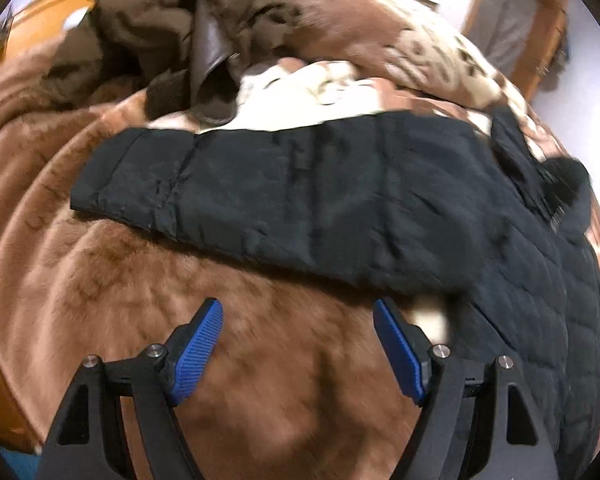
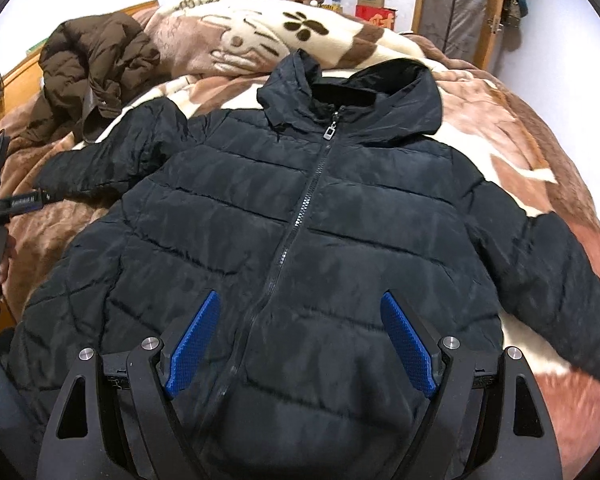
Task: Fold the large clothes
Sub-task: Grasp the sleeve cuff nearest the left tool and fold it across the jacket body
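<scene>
Black padded jacket (image 2: 300,220) lies front-up and zipped on a brown and cream plush blanket (image 2: 520,128), spread flat with its hood (image 2: 352,92) at the far end from the right gripper (image 2: 300,344). That gripper hangs over the jacket's lower front, its two blue-padded fingers (image 2: 194,346) spread wide apart with nothing between them; the zipper (image 2: 300,216) runs straight away from the gap between them up to a silver pull near the collar. One sleeve (image 2: 112,152) stretches out to the far left of this gripper, the other sleeve (image 2: 572,296) slants down to its right, both resting on the blanket. In the left wrist view the left gripper (image 1: 298,344) is likewise released, jaws wide and empty, hovering above bare brown blanket (image 1: 140,280) just short of the long sleeve (image 1: 260,192), which lies crosswise ahead of its fingertips; the quilted body of the jacket (image 1: 540,300) fills the area to its right. A crumpled brown puffer coat (image 2: 96,68) sits heaped on the blanket well beyond the sleeve, to the far left of the right gripper. Part of the left tool shows at the left edge of the right wrist view, beside the sleeve's cuff.
</scene>
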Demonstrator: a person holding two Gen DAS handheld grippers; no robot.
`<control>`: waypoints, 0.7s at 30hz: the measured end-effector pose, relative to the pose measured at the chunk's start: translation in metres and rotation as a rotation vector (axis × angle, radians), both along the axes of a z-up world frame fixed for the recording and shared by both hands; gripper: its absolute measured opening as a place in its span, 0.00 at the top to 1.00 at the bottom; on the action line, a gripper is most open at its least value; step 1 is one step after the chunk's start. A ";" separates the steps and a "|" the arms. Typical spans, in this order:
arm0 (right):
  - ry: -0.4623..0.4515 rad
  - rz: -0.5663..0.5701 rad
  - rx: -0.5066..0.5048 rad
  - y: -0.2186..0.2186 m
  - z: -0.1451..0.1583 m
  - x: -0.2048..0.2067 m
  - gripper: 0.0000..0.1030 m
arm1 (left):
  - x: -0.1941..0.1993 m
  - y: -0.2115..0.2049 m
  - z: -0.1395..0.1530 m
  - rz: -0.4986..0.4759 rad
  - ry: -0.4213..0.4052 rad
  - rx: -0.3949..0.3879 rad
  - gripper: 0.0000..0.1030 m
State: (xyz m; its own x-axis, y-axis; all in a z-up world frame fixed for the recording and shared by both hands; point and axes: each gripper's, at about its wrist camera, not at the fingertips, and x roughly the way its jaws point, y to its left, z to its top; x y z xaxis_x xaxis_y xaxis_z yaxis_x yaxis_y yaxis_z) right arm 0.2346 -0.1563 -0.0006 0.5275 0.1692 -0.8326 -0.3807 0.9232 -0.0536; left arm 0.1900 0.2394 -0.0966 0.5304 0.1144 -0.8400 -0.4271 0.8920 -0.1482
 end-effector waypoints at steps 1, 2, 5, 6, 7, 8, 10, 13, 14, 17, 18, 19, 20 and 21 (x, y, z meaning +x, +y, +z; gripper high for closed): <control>0.001 0.002 -0.009 0.002 -0.003 0.006 0.20 | 0.004 0.010 -0.005 0.018 -0.004 -0.022 0.23; 0.002 0.004 -0.014 0.002 -0.005 0.011 0.20 | 0.008 0.020 -0.010 0.040 -0.008 -0.042 0.23; 0.006 0.005 -0.027 0.004 -0.011 0.024 0.20 | 0.019 0.045 -0.023 0.099 -0.023 -0.079 0.23; 0.008 0.004 -0.029 0.003 -0.013 0.026 0.20 | 0.022 0.052 -0.028 0.117 -0.024 -0.094 0.23; 0.011 0.000 -0.030 0.003 -0.016 0.030 0.20 | 0.025 0.060 -0.034 0.137 -0.027 -0.113 0.23; 0.014 -0.004 -0.030 0.002 -0.018 0.032 0.20 | 0.028 0.067 -0.040 0.162 -0.026 -0.128 0.23; 0.023 -0.015 -0.032 0.000 -0.023 0.037 0.20 | 0.033 0.081 -0.051 0.209 -0.033 -0.164 0.23; 0.038 -0.025 -0.036 -0.003 -0.030 0.040 0.20 | 0.038 0.097 -0.060 0.253 -0.071 -0.223 0.23; 0.043 -0.029 -0.038 -0.004 -0.033 0.040 0.20 | 0.040 0.100 -0.061 0.264 -0.082 -0.226 0.23; 0.055 -0.041 -0.042 -0.007 -0.037 0.039 0.20 | 0.048 0.101 -0.059 0.259 -0.088 -0.196 0.49; 0.053 -0.047 -0.047 -0.008 -0.038 0.037 0.20 | 0.051 0.101 -0.057 0.251 -0.089 -0.189 0.61; 0.053 -0.051 -0.052 -0.010 -0.039 0.035 0.20 | 0.052 0.099 -0.052 0.244 -0.087 -0.172 0.75; 0.055 -0.056 -0.060 -0.012 -0.040 0.033 0.20 | 0.052 0.097 -0.046 0.235 -0.093 -0.158 0.80; 0.058 -0.058 -0.069 -0.014 -0.041 0.031 0.20 | 0.051 0.097 -0.039 0.229 -0.102 -0.153 0.83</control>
